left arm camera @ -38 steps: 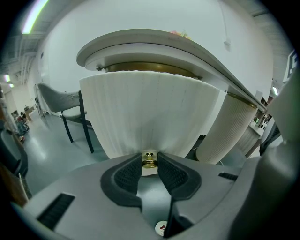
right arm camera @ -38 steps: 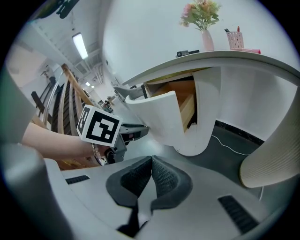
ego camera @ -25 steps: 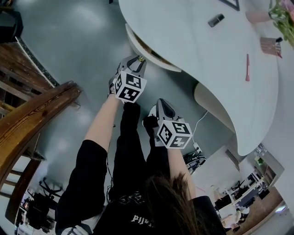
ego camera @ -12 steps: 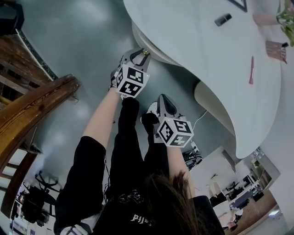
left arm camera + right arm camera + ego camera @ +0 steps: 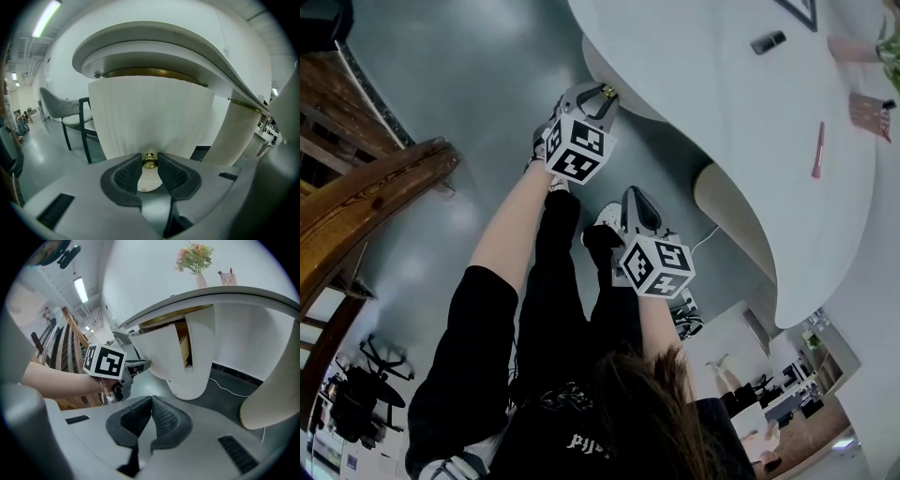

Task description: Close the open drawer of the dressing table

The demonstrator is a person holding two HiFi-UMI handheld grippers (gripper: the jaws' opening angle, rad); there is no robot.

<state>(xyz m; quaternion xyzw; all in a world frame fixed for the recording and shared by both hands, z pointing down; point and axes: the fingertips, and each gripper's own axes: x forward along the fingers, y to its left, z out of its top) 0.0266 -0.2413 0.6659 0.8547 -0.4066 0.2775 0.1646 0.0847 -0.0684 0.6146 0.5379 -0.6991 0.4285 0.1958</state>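
Observation:
The dressing table [image 5: 712,122] has a curved white top, and its ribbed white drawer [image 5: 150,117] still stands partly out from under it. In the right gripper view the drawer [image 5: 164,357] shows a gap with the wooden inside visible. My left gripper [image 5: 149,158] is shut on the drawer's small brass knob [image 5: 149,162]; in the head view the left gripper [image 5: 602,94] sits against the drawer front [image 5: 605,73]. My right gripper [image 5: 151,402] is shut on nothing and hangs back [image 5: 636,199], nearer the person and apart from the table.
A wooden stair rail [image 5: 375,206] runs along the left. The table's ribbed pedestal [image 5: 727,211] stands to the right, with a white cable [image 5: 234,380] on the floor beside it. A dark-framed chair [image 5: 70,117] stands left of the drawer. A pink pen [image 5: 817,150] lies on the tabletop.
My left gripper has moved toward the table with the knob in it, and the drawer has slid further in under the top. The right gripper has stayed put.

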